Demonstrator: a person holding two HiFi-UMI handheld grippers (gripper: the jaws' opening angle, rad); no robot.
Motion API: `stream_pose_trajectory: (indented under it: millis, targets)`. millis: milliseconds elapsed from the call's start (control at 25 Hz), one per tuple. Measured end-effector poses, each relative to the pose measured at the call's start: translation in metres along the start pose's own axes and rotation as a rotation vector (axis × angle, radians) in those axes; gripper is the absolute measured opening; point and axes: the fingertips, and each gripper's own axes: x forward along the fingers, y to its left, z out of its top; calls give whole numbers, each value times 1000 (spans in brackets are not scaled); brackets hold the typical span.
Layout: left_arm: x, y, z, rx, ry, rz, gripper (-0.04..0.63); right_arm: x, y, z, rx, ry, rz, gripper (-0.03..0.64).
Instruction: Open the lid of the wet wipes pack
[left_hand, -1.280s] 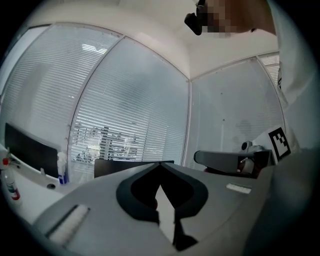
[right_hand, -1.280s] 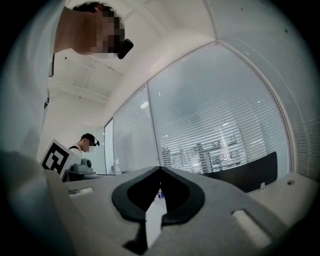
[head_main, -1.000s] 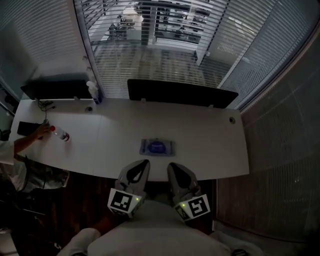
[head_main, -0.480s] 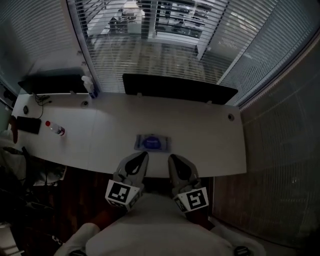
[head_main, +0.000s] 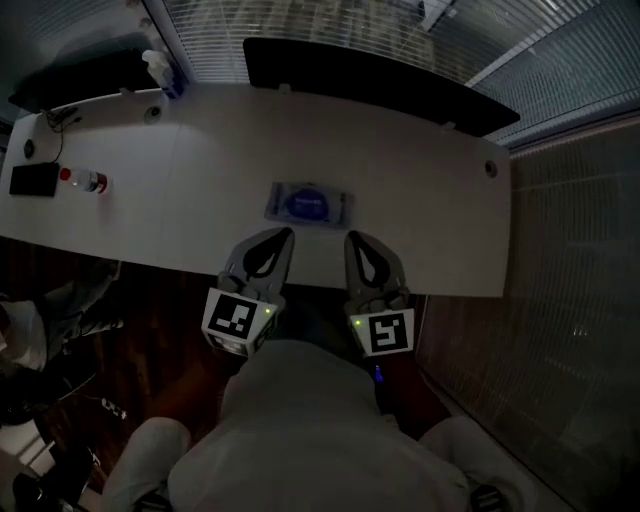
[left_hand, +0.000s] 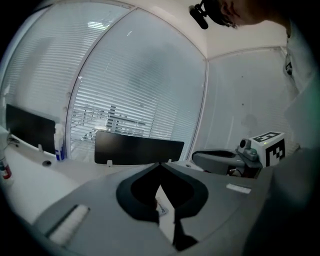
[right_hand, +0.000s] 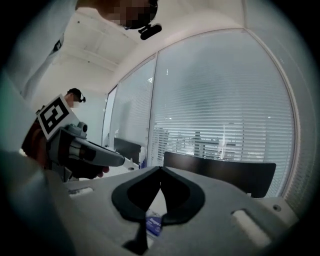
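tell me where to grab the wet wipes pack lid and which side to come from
Grip the blue oval lid by its rim, probably coming down from above: the wet wipes pack lies flat on the desk, lid facing up at its middle. Which edge lifts is too small to tell.

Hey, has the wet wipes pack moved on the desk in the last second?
No. The wet wipes pack lies at the same spot between the desk's front edge and the black panel; only the view shifted.

Desk (head_main: 200, 190) matt white – wipes pack (head_main: 308, 204) glossy, probably plastic film.
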Motion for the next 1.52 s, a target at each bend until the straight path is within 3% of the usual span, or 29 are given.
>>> stream_pose_trajectory:
  millis: [240, 440, 560, 800, 1120, 1360, 1520]
  targets:
    - [29, 28, -49, 5, 59, 26, 3, 45, 3, -64, -152, 114, 80, 3]
    - [55, 54, -117, -19, 198, 42, 3, 68, 8, -123, -203, 229, 126, 45]
    - [72, 73, -158, -6, 271, 65, 3, 83, 14, -155, -280, 283, 164, 54]
    - [91, 92, -213, -51, 365, 80, 3, 102, 32, -212, -433, 365, 245, 69]
    - [109, 108, -255, -86, 454, 108, 3, 115, 47, -258, -584, 423, 321, 97]
    - [120, 109, -275, -107, 521, 84, 3, 123, 55, -277, -663, 439, 352, 110]
    - [127, 107, -282, -66, 555, 67, 3, 125, 57, -283, -692, 441, 364, 110]
